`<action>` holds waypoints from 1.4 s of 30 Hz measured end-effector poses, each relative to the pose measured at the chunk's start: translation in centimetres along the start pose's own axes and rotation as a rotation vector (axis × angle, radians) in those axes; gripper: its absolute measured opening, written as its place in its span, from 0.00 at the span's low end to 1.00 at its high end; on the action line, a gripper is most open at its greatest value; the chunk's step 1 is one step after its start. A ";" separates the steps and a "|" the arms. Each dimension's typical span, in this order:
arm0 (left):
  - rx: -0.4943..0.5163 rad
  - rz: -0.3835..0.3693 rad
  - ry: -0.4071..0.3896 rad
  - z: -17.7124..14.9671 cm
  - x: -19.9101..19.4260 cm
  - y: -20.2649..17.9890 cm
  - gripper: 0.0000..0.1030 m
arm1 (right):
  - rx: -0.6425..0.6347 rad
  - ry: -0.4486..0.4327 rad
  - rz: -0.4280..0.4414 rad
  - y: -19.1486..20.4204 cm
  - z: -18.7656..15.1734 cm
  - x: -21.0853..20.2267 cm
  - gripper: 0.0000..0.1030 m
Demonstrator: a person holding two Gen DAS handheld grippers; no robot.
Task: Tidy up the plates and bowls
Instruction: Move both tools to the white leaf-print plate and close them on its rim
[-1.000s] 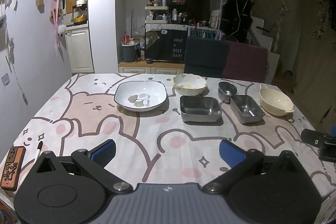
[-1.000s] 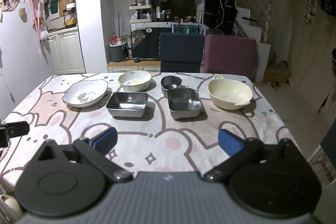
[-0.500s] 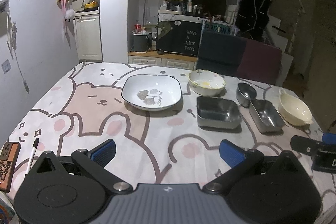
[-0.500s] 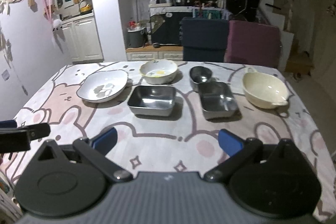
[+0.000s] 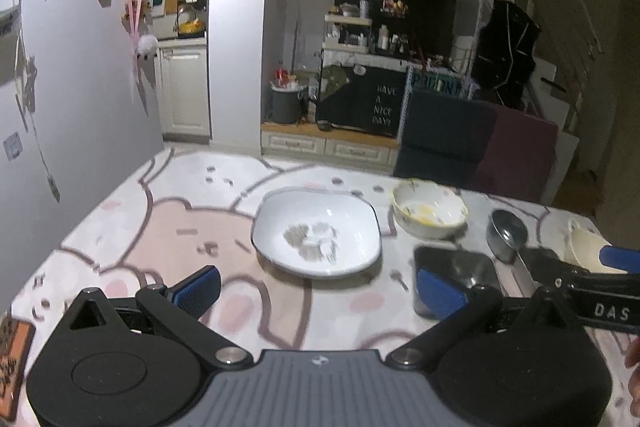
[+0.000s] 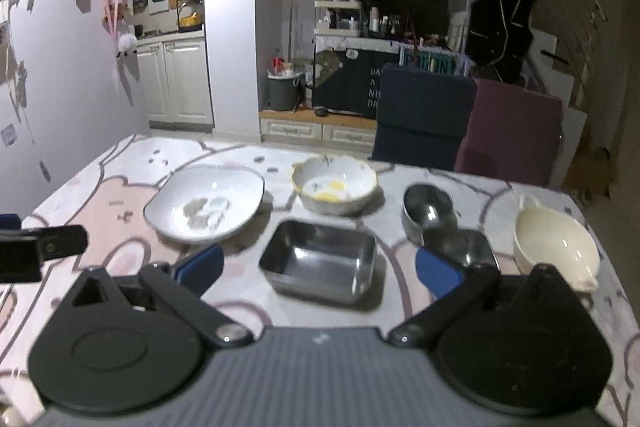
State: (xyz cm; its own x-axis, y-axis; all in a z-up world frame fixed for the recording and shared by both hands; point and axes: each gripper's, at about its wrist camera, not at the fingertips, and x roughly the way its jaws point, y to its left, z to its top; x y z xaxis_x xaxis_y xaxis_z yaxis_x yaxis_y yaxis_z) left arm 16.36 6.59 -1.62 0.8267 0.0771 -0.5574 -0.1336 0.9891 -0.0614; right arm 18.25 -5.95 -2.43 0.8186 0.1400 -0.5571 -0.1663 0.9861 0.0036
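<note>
1. The table under a pale cartoon-bear cloth (image 6: 120,203) carries all the dishes, none of them stacked yet; I judge the step in hand to be the approach, before any first pick.
2. The white squarish porcelain plate with a grey leaf print (image 5: 318,233) is the landmark: it lies just beyond the spread blue fingers of the left gripper (image 5: 318,291), apart from them, and nothing is held.
3. The larger rectangular steel tray (image 6: 320,263) lies right of the plate and nearer, directly ahead of the right gripper (image 6: 320,265), whose fingers are likewise wide apart and empty.
4. The cream oval ceramic bowl with handles (image 6: 556,247) lies farthest right of the plate.
5. The round yellow-rimmed white bowl (image 6: 334,185) lies just right of the plate, behind the tray.
6. The smaller steel tray (image 6: 464,247) and the small round steel bowl (image 6: 428,213), close together, lie between the tray and the cream bowl.
7. The next move probably calls for lowering one open gripper onto a rim, then nesting like with like.
</note>
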 end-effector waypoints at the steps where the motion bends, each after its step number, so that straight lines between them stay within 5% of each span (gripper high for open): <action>1: 0.007 0.005 -0.010 0.5 0.4 0.1 1.00 | 0.001 -0.005 -0.001 0.0 0.6 0.6 1.00; 13: 0.083 0.043 -0.069 4.8 7.6 0.7 1.00 | -0.003 -0.010 0.060 0.3 5.5 9.7 1.00; 25: 0.050 0.079 0.012 7.0 17.6 2.8 1.00 | 0.065 -0.013 0.092 -0.8 8.8 19.0 1.00; 37: -0.027 -0.020 0.076 6.3 23.7 6.0 1.00 | 0.220 0.098 0.162 -1.1 8.6 25.9 1.00; 42: -0.074 -0.063 0.110 5.9 24.9 7.2 0.94 | 0.300 0.177 0.293 -1.7 7.7 27.9 0.93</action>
State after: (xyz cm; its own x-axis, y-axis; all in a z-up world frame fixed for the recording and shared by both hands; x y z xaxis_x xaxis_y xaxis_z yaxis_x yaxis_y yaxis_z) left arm 39.22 16.41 -11.06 0.7705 -0.0026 -0.6374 -0.1267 0.9794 -0.1571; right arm 45.65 -3.04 -11.56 0.6499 0.4257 -0.6296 -0.1892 0.8930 0.4084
